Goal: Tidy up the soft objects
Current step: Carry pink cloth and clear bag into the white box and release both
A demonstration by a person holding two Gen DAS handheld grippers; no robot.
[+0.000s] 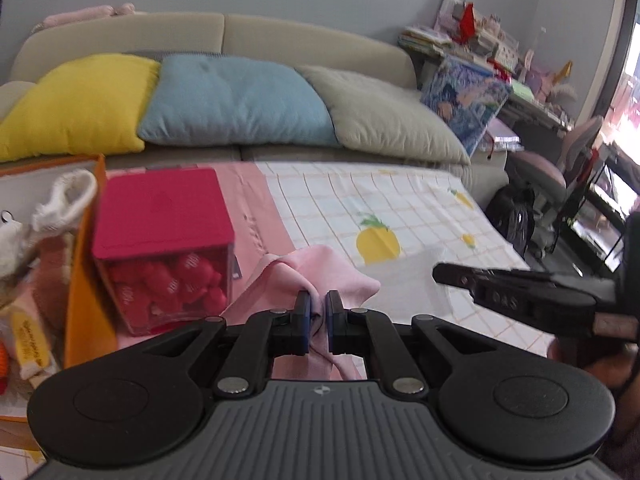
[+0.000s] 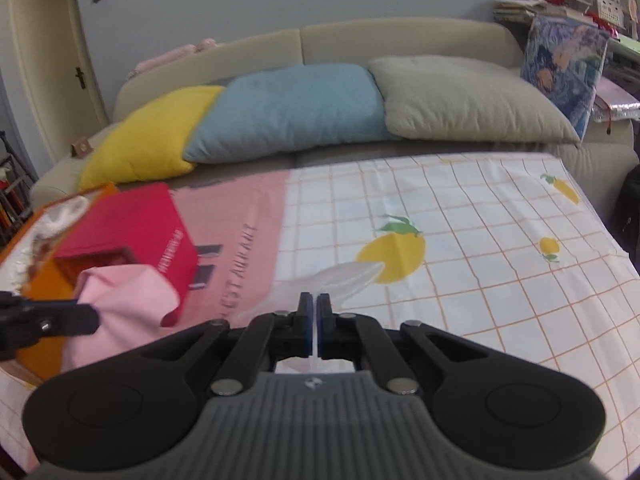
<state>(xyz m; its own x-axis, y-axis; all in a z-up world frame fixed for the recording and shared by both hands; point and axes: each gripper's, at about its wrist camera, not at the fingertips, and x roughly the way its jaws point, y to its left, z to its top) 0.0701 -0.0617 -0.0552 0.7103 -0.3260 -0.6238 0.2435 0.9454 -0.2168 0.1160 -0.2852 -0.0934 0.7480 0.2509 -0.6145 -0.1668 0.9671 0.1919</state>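
Left wrist view shows the left tongs closed on a bunched pink cloth, which is lifted above the checked sheet that covers the surface in front of the sofa. Just to the left stands a clear box with a red lid, full of small red items, and beside that an orange box holding plush toys. The right tongs pinch a thin white translucent cloth, nearly shut on it; the cloth stretches forward over a lemon print on the sheet. Yellow, blue and grey-beige cushions lean in a row against the sofa back.
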